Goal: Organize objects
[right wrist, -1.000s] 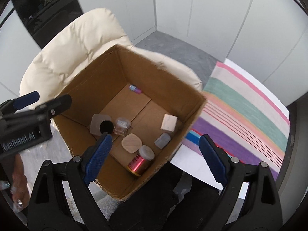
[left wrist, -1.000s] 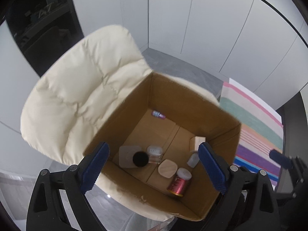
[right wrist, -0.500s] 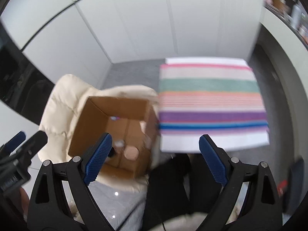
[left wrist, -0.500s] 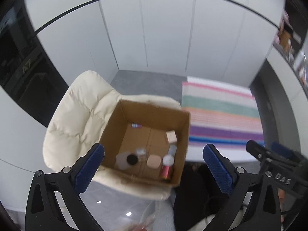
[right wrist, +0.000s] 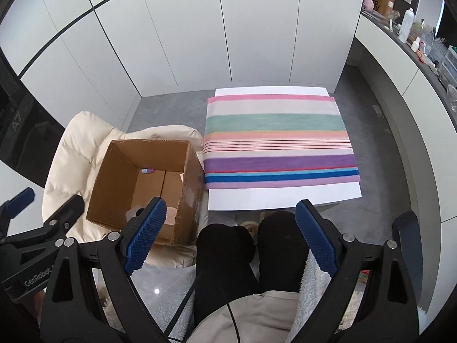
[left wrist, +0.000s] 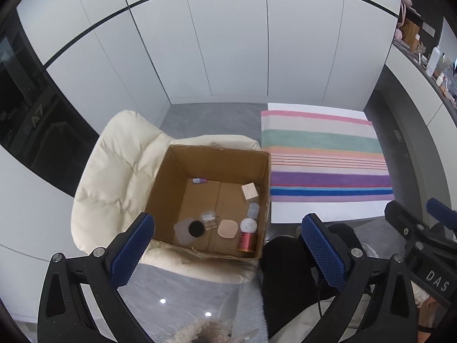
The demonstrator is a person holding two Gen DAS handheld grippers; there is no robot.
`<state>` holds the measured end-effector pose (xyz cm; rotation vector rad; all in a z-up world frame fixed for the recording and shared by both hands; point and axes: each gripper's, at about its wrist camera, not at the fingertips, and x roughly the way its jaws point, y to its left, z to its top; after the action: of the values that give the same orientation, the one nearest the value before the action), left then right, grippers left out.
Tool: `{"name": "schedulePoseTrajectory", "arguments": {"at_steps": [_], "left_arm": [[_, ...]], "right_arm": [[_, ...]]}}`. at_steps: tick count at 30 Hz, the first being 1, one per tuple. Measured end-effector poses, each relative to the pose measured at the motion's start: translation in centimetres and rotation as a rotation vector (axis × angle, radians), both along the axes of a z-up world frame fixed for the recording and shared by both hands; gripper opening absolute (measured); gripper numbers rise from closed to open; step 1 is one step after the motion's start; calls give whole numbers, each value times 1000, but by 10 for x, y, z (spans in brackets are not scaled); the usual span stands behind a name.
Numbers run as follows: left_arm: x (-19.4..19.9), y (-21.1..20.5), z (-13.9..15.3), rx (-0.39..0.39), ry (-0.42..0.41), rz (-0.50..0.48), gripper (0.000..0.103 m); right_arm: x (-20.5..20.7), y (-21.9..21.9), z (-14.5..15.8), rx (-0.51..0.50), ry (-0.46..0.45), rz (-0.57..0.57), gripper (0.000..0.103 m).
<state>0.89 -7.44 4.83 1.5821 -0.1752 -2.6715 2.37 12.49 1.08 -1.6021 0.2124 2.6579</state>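
Left wrist view: both grippers, left gripper (left wrist: 228,247) and right gripper (right wrist: 231,238), gape empty above the open brown cardboard box (left wrist: 168,188) (on a cream padded chair (left wrist: 114,177)); descend squarely over the red metallic can (left wrist: 247,241) at its near right corner.

Grey floor (right wrist: 171,108). On it: cream chair (left wrist: 114,188) and low white table (right wrist: 285,197), side by side. Striped cloth (right wrist: 280,148) flat on table, bare white strip along near edge. Open box (left wrist: 171,188) on chair seat, touching table edge. Box floor holds small items: red spool (left wrist: 247,241), wooden block (left wrist: 248,191), black disc (left wrist: 196,227).
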Motion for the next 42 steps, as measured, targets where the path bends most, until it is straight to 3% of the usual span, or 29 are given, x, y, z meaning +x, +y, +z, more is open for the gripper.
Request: {"name": "schedulePoseTrajectory", "arguments": {"at_steps": [5, 14, 42], "left_arm": [[2, -7, 3, 44, 2, 7, 103], [4, 0, 3, 4, 4, -6, 103], [4, 6, 0, 19, -19, -35, 103]], "right_arm": [[1, -3, -1, 20, 5, 0, 94], [3, -10, -4, 45, 1, 28, 94], [2, -8, -12, 56, -11, 30, 94]]}}
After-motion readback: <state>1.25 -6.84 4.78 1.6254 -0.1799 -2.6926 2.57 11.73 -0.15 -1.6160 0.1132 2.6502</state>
